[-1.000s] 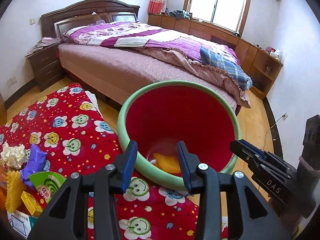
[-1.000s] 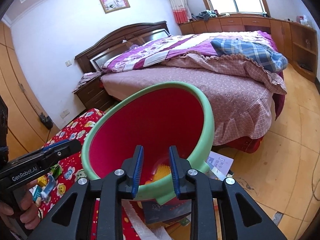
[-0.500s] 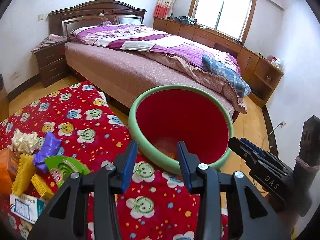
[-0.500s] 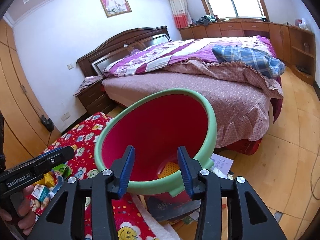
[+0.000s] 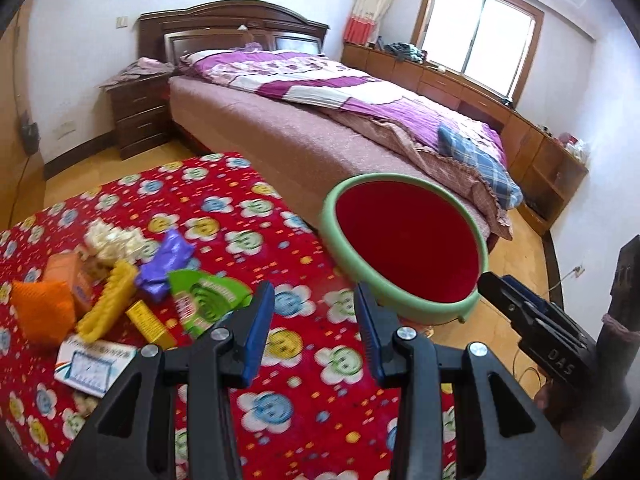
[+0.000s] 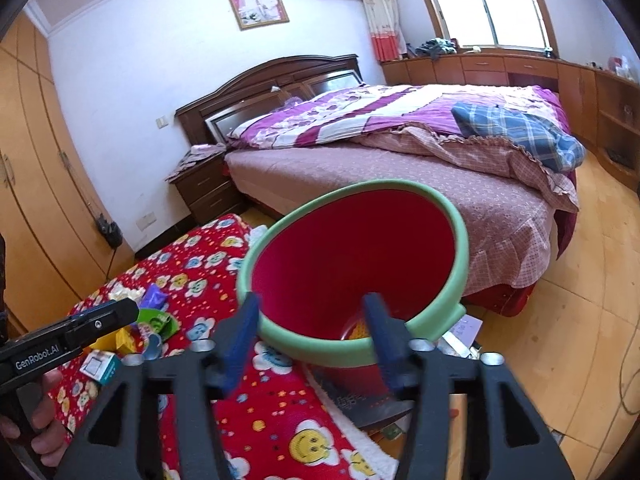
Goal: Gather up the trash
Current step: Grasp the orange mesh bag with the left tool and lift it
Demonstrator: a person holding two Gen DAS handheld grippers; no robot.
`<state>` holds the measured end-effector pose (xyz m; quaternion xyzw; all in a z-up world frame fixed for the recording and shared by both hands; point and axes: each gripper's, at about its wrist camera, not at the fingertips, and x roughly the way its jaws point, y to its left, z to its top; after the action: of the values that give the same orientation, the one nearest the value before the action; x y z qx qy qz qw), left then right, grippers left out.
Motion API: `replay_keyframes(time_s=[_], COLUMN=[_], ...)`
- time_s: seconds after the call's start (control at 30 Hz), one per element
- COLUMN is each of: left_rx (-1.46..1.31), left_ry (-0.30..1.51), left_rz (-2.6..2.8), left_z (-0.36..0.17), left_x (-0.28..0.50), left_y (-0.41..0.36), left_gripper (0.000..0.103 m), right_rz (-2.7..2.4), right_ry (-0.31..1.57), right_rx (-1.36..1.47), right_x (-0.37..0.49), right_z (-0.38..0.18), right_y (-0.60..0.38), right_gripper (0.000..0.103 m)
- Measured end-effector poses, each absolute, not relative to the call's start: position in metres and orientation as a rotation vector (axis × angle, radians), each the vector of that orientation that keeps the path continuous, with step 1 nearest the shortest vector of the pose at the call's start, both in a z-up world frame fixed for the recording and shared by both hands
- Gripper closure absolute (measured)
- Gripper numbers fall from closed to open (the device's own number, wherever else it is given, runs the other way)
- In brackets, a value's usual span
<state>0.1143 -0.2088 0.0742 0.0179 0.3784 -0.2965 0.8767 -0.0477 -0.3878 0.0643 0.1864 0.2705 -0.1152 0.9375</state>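
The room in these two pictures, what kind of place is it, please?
Most likely a bedroom in a home. A large bed with a purple quilt stands against a dark wooden headboard, a nightstand is beside it, and low wooden cabinets run under the window.

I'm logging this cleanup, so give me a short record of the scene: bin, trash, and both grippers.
bin: red inside, green rim, standing past the cloth's edge, by the bed
bin contents: something yellow at the bottom
trash: pile on the red cloth, uncollected
left gripper: jaws open, empty
right gripper: jaws have just been opening, nothing between them
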Motion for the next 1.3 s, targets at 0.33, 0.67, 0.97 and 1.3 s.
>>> replay_keyframes(time_s=[0.33,0.67,0.97,1.3], left_rx=[-0.019,-0.062,-0.055,-0.007], left_ry=[0.795,0.777,0.815,0.861], left_rz=[-0.513,-0.360,-0.151,-0.085], left_z=[0.073,0.073,0.052,0.020], left_x=[0.119,0.137,0.174,0.203], left_y=[-0.153,-0.094,-0.048,-0.042], left_gripper=[0.062,0.055,0.038,0.030], right_rz=[-0.169,-0.135,-0.126,-0.125], right_ry=[0.578,0.613,0.640,0.659], right_rx=[0.351,0.333,0.324,0.313], right_x=[-0.040,-0.032,-0.026,-0.022], right_z=[0.065,0.060,0.055,0.052], right_y=[-0.356,-0.337,-0.329,-0.325], right_gripper=[0.038,0.038,0.038,0.038])
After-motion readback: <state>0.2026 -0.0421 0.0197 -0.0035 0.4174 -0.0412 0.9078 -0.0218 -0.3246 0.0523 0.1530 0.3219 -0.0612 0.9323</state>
